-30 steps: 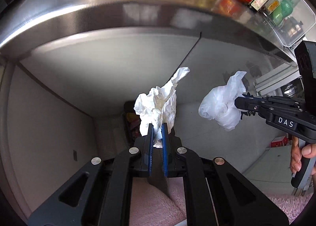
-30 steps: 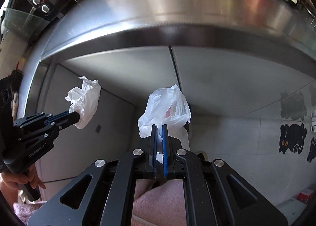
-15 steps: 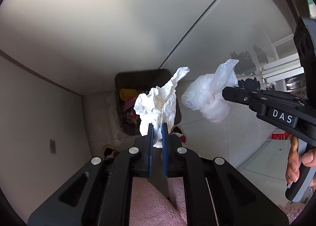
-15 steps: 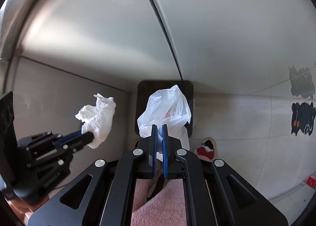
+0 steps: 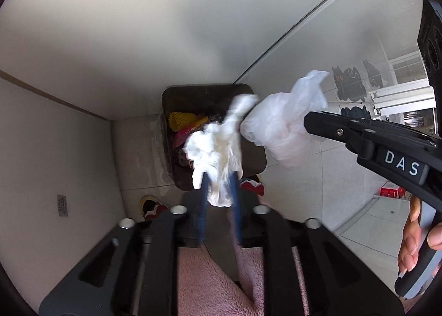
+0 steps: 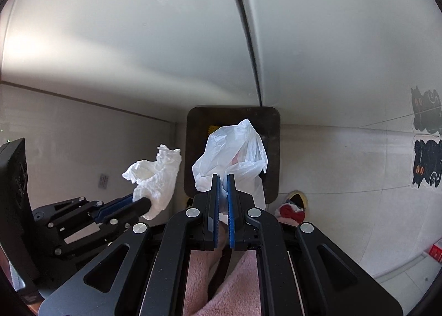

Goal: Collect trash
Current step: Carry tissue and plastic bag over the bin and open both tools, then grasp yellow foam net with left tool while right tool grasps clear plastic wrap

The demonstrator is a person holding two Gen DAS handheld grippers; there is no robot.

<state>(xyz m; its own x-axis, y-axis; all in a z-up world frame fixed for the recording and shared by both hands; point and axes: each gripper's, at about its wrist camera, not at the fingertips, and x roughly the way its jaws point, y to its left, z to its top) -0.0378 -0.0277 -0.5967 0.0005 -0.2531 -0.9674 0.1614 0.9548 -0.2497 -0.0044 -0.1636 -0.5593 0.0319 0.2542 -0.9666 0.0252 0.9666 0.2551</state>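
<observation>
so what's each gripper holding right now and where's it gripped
Left gripper has the crumpled white tissue between its blurred fingers by its lower end. Right gripper pinches the plastic bag by its bottom edge.

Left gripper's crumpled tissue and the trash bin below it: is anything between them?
Nothing solid: in the left wrist view, the crumpled tissue hangs directly over the open trash bin, with only air between.

Crumpled tissue (image 5: 214, 150), white plastic bag (image 6: 234, 155) above open bin (image 6: 272, 133).
</observation>
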